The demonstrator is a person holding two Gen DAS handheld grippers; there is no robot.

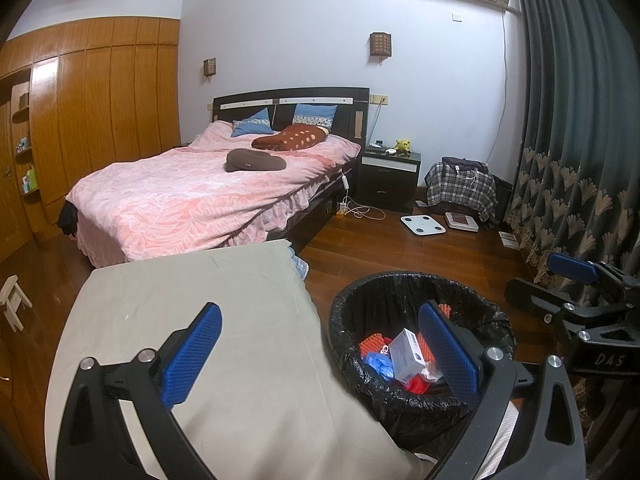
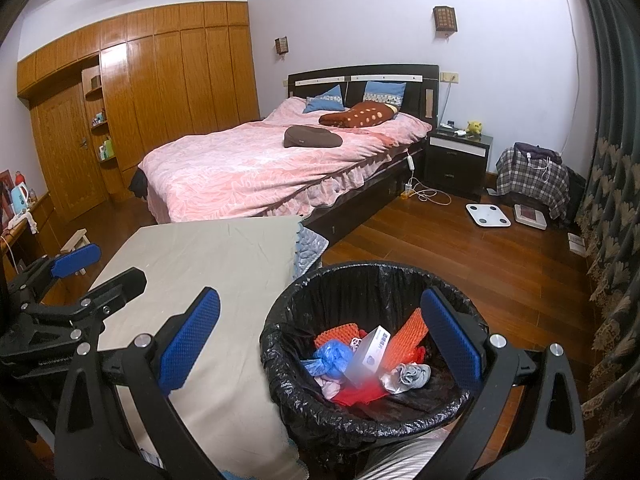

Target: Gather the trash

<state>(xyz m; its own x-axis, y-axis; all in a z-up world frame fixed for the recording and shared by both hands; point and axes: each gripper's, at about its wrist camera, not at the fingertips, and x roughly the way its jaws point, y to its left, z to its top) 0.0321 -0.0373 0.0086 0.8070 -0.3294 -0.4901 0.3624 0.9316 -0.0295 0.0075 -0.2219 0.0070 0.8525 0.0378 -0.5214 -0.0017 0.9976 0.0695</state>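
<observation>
1. My left gripper [image 1: 320, 354] is spread wide w/ nothing in it, above the cloth-covered counter [image 1: 200, 320] edge and the bin.
2. My right gripper [image 2: 322, 344] is also wide apart, empty, over the bin.
3. Trash bin [image 2: 280, 360], black liner, stands on the floor just beside the counter.
4. Trash inside: white box [image 2: 370, 354], orange foam net [image 2: 404, 340], blue bag [image 2: 330, 360], grey wad [image 2: 414, 374].
</observation>
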